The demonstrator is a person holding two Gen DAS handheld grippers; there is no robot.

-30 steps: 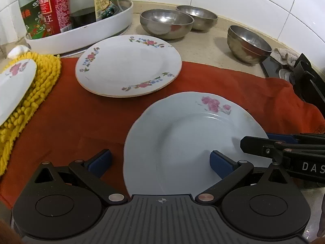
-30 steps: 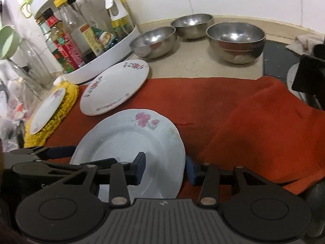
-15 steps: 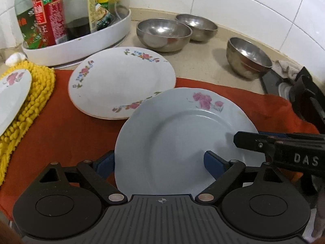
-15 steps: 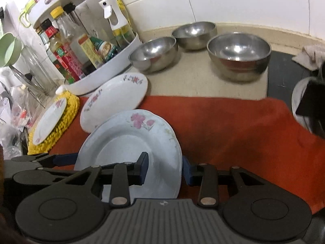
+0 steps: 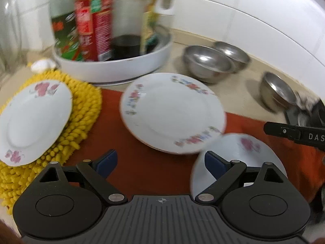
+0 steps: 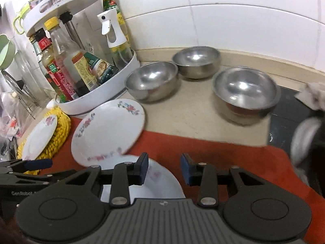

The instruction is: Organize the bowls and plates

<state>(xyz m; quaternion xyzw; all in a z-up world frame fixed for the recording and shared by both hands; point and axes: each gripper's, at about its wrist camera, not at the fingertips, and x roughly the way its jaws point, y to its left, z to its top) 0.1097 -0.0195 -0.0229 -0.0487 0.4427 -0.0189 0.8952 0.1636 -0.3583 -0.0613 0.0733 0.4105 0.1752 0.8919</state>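
Note:
A pale blue plate with pink flowers (image 5: 249,154) lies on the red cloth (image 5: 142,174), its far edge at the rim of a white floral plate (image 5: 170,111). It also shows in the right wrist view (image 6: 158,183), under my right gripper (image 6: 164,168), whose jaws stand apart and hold nothing. My left gripper (image 5: 160,162) is open over the red cloth; its right finger overlaps the blue plate's left edge. A small white plate (image 5: 32,120) rests on a yellow mat (image 5: 85,105). Three steel bowls (image 6: 152,81) (image 6: 196,61) (image 6: 243,91) stand at the back.
A white two-tier turntable rack (image 6: 97,93) full of sauce bottles stands at the back left by the tiled wall. A black stove top (image 6: 290,118) with a rag (image 6: 312,95) lies at the right. Beige counter (image 6: 193,118) shows between bowls and cloth.
Both grippers swung left and pulled back. The blue plate, lifted toward the white plate half a second ago, now sits lower right in the left view, and the right jaws have opened wider.

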